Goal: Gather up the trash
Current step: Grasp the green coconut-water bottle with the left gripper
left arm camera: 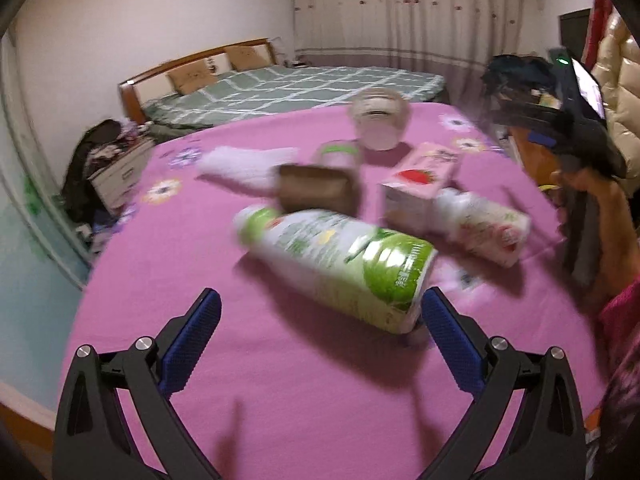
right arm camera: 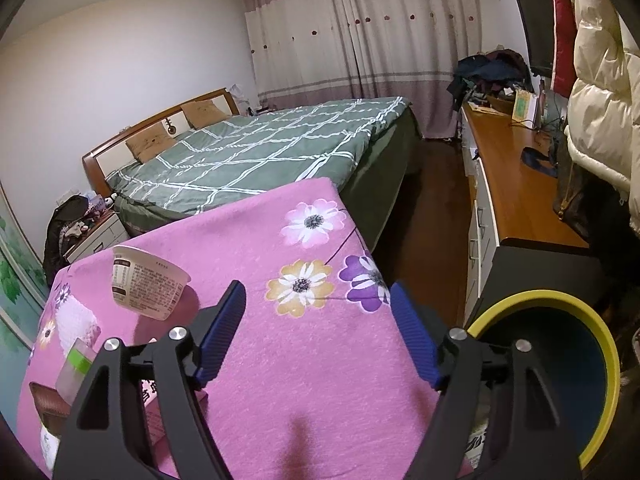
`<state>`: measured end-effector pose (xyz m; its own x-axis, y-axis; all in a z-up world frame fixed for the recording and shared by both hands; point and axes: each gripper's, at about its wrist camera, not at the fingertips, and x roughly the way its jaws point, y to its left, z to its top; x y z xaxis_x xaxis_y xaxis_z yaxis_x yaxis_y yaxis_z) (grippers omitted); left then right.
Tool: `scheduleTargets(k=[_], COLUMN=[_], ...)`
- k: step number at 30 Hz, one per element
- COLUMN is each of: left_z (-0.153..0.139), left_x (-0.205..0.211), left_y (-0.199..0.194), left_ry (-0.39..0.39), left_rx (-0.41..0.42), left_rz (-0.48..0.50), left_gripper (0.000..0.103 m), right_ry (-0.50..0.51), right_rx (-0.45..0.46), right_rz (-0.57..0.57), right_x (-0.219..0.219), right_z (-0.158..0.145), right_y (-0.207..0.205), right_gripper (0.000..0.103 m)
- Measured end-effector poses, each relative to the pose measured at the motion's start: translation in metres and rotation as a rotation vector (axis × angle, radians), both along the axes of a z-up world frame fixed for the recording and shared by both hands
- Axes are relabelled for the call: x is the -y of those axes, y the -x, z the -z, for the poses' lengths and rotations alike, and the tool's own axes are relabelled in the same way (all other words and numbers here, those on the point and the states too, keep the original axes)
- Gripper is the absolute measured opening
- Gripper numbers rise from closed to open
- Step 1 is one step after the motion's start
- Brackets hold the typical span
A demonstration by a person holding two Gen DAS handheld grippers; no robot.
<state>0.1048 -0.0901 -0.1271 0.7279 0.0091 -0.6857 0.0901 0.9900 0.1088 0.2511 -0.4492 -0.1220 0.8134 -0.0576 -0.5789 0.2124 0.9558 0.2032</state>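
While both tongs (left arm camera: 320,320) (right arm camera: 316,320) gape empty, the left nears a green bottle (left arm camera: 340,264).

**Lived-in home bedroom**

Ahead of the right hand-held gripper (right arm camera: 316,320), beyond a bench (right arm camera: 320,380) draped in pink flowered cloth: a double bed (right arm camera: 256,152) with wooden headboard, green checked cover and two brown pillows (right arm camera: 150,142). Behind the bed, floor-length curtains (right arm camera: 360,40) across the far wall. To the left of the bed, a white nightstand (right arm camera: 96,236) heaped with clothes. To the right, a long wooden-topped dresser (right arm camera: 516,192) with white drawers, carrying a clothes pile (right arm camera: 488,72) and a dark screen (right arm camera: 536,32). Nearer on that side, a cream puffer coat (right arm camera: 604,92) hanging. Low to the right, a yellow-rimmed bin (right arm camera: 600,328) on dark wood flooring.
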Motion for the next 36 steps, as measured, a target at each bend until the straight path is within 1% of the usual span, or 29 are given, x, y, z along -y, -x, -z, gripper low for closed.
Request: scheduleTargets(k=[4,5,6,7,9,10,12,13,15,17,19,21,23,24,27,30,32,34,36], left_z=[0.003,0.005,0.005,0.004,-0.001,-0.007,-0.016,-0.02,-0.025,-0.029,-0.028,-0.018,-0.005,0.002,0.015,0.018,0.017,0.018,0.02], left_x=[-0.055,-0.07,-0.081,-0.096,-0.105,-0.104,-0.096,-0.09,-0.078,-0.068,-0.06,-0.052,-0.049,-0.051,-0.054,-0.056,-0.055,-0.05,-0.048], left_y=[0.003,0.004,0.005,0.007,0.01,0.008,0.0,-0.005,-0.019,-0.026,-0.027,-0.031,-0.03,-0.029,-0.031,-0.03,-0.03,-0.032,-0.034], left_ry=[-0.035,-0.038,-0.026,0.034,0.123,0.176,0.21,0.215,0.181,0.15,0.133,0.136,0.139,0.145,0.165,0.177,0.157,0.14,0.139], left_rx=[-0.021,-0.034,-0.043,-0.059,-0.078,-0.091,-0.102,-0.107,-0.13,-0.128,-0.126,-0.139,-0.157,-0.168,-0.176,-0.155,-0.124,-0.116,-0.122], left_rz=[-0.136,-0.175,-0.194,-0.214,-0.211,-0.176,-0.115,-0.085,-0.045,-0.023,-0.023,-0.031,-0.044,-0.057,-0.08,-0.089,-0.086,-0.073,-0.063], left_gripper=[0.099,0.099,0.099,0.099,0.099,0.099,0.099,0.099,0.099,0.098,0.097,0.091,0.082,0.08,0.076,0.076,0.076,0.076,0.071], right_ry=[0.003,0.004,0.004,0.004,0.005,0.005,0.004,0.002,0.004,0.002,0.001,-0.004,-0.011,-0.016,-0.016,-0.013,-0.015,-0.013,-0.008], right_rx=[0.002,0.001,0.0,-0.002,-0.005,-0.005,-0.009,-0.01,-0.013,-0.015,-0.013,-0.007,-0.004,-0.004,-0.004,-0.005,-0.01,-0.013,-0.015], right_rz=[-0.007,-0.008,-0.009,-0.01,-0.01,-0.011,-0.01,-0.01,-0.009,-0.01,-0.012,-0.015,-0.017,-0.018,-0.024,-0.025,-0.025,-0.025,-0.026], right_x=[-0.003,-0.003,-0.003,-0.003,-0.004,-0.004,-0.004,-0.003,-0.003,-0.003,-0.002,-0.002,-0.001,0.0,-0.001,-0.002,-0.003,-0.003,-0.004], right_z=[0.0,-0.001,0.0,0.0,0.001,0.001,0.001,0.002,0.002,0.003,0.003,0.002,0.002,0.002,0.002,0.001,0.002,0.002,0.001], right_y=[0.0,0.0,0.0,0.0,-0.001,-0.001,-0.001,-0.001,-0.002,-0.002,-0.002,-0.001,-0.001,-0.001,-0.001,-0.001,0.0,-0.001,-0.001], right_gripper=[0.072,0.072,0.072,0.072,0.072,0.072,0.072,0.072,0.072,0.072,0.072,0.072,0.073,0.073,0.073,0.073,0.073,0.073,0.073])
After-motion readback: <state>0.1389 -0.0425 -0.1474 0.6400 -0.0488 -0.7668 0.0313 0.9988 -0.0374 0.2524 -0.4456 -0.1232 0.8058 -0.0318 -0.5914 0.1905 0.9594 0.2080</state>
